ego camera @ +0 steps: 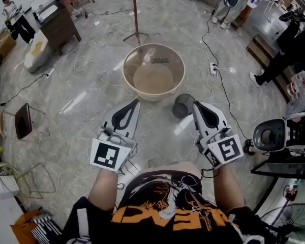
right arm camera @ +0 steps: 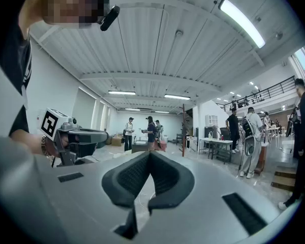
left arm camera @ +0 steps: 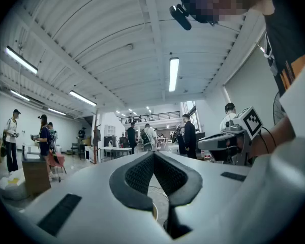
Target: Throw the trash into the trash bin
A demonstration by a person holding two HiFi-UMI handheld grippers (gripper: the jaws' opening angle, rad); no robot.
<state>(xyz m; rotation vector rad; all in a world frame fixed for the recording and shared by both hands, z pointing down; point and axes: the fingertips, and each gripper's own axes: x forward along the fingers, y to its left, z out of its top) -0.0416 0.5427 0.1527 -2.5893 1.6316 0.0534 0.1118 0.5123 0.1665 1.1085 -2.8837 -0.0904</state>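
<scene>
Two white plastic tools, left gripper (ego camera: pixel 135 101) and right gripper (ego camera: pixel 195 104), jaws together and empty (ribbed black pads (left arm camera: pixel 137 176) meeting), near round beige tub (ego camera: pixel 153 46) and black mesh bin (ego camera: pixel 179 109).

floor (ego camera: pixel 66 93) open w/ loose cables (ego camera: pixel 224 99); tub (ego camera: pixel 153 70), bin (ego camera: pixel 183 106) ahead

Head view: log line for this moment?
left claw: shut, empty | right claw: shut, empty | dark mesh bin: on floor by right claw | beige tub: floor, beyond bin
</scene>
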